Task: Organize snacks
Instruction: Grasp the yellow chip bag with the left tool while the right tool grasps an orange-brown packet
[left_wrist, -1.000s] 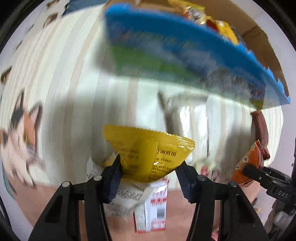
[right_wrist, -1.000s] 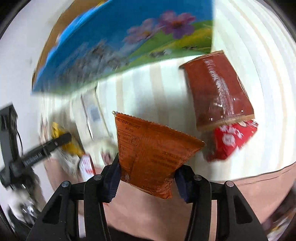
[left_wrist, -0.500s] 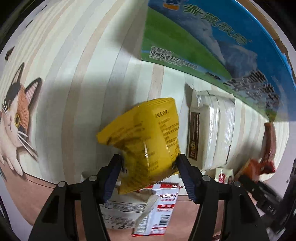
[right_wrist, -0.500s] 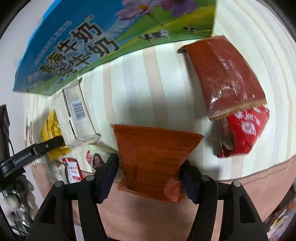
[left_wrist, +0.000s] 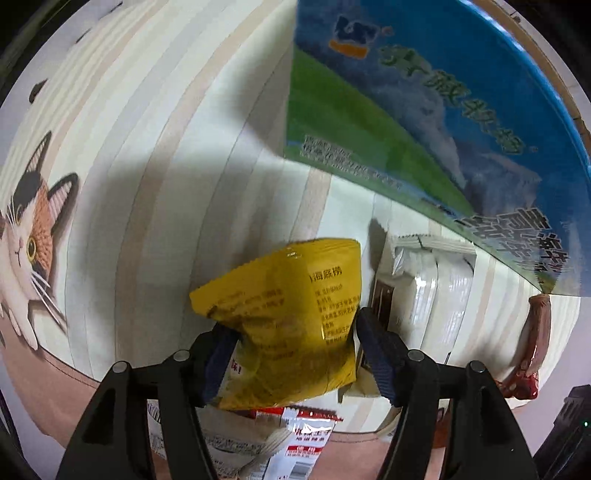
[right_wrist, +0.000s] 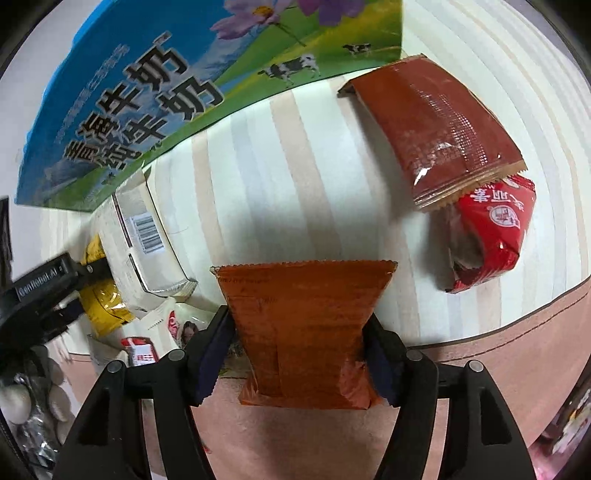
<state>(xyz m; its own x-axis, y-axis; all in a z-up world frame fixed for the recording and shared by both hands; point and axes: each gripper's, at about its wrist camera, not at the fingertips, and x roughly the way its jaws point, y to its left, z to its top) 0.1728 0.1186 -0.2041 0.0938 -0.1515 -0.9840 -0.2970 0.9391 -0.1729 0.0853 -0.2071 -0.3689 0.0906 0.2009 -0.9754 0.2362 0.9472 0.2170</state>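
My left gripper is shut on a yellow snack packet, held low over the striped mat. My right gripper is shut on an orange snack packet near the mat's front edge. The left gripper and its yellow packet also show at the left of the right wrist view. The blue and green milk carton box stands behind, seen also in the right wrist view.
A white packet lies under the box edge. A brown packet and a red packet lie right. Small red and white sachets sit below the left gripper. The cat-print mat spreads left.
Both grippers have dropped towards the mat, each still holding its packet. The box now looms larger and the views have steadied.
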